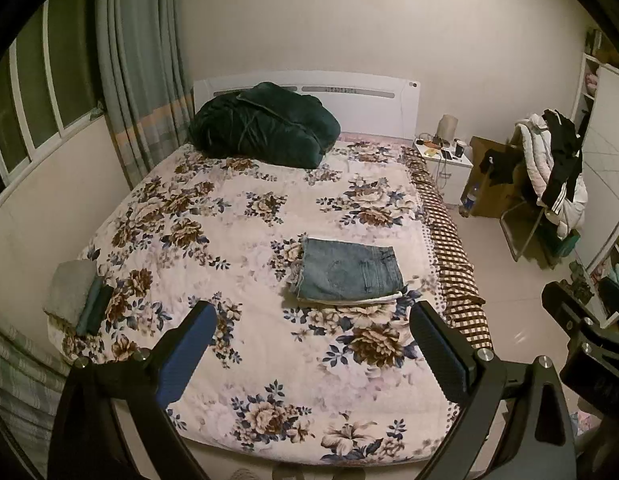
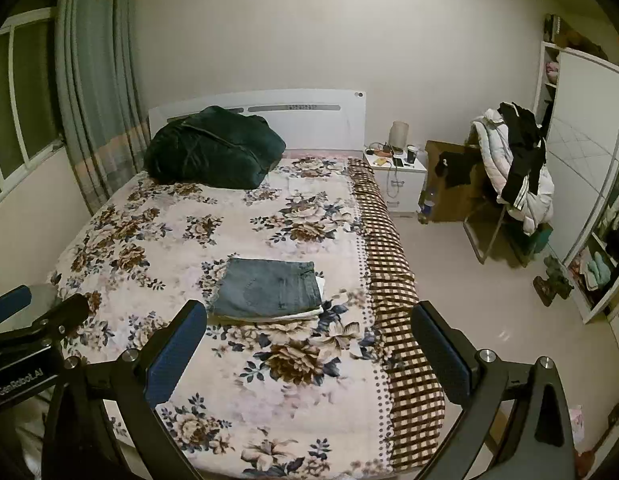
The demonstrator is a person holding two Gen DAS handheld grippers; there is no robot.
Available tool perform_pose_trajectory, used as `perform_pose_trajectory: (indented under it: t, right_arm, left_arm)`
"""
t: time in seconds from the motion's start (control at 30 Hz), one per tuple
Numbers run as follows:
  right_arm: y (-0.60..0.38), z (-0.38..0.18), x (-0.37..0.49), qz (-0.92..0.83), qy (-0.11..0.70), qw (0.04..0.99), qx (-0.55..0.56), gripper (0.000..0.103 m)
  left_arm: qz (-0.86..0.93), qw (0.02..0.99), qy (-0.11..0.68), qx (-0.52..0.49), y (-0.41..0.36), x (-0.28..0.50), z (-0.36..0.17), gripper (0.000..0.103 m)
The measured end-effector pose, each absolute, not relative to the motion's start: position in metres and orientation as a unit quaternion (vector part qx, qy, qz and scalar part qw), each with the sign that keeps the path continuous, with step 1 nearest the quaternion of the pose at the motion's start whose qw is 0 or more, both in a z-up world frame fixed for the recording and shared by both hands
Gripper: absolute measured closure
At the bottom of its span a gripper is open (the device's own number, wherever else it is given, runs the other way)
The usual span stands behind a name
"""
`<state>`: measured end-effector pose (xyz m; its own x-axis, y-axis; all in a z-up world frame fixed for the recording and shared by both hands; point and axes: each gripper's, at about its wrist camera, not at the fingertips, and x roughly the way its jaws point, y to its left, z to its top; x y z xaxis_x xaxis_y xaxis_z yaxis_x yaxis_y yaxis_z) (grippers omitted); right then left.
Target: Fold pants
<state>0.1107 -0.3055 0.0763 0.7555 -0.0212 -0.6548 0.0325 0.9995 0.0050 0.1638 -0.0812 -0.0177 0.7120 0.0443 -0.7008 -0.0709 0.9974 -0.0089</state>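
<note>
A folded pair of blue denim pants (image 1: 349,274) lies in a neat rectangle on a floral bedspread (image 1: 237,216), right of center in the left wrist view and just left of center in the right wrist view (image 2: 269,286). The pants sit on top of a pale folded layer whose white edge shows along their lower right side.

The left gripper (image 1: 311,344) fills the bottom of its frame, its 2 blue-padded fingers spread wide apart and holding nothing, both raised clear of the bed. The right gripper (image 2: 309,344) stands the same way in its own view, fingers wide apart and empty; its black body also shows at the right edge of the left wrist view.

A dark green quilt (image 1: 265,124) is bundled against the white headboard (image 1: 365,100) in the upper center of the frame. A brown checked blanket (image 1: 449,236) runs down the right side of the bed. A small stack of gray and teal cloth (image 1: 75,298) rests at the bed's left edge. In the upper right, a white nightstand (image 1: 449,168) stands beside the headboard, and a chair (image 1: 549,184) is draped with white and black clothing. Gray-green curtains (image 1: 137,60) hang in the upper left.
</note>
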Motion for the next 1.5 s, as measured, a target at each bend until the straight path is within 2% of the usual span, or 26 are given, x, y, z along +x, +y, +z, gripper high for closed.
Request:
perform_pose_trajectory:
  t: [1.5]
  right_arm:
    - [-0.294,0.080,0.122,-0.003,0.337,0.942,0.005,0.000]
  left_arm:
    - [0.033,0.931,0.364,-0.010,-0.073,0.170,0.003,0.004]
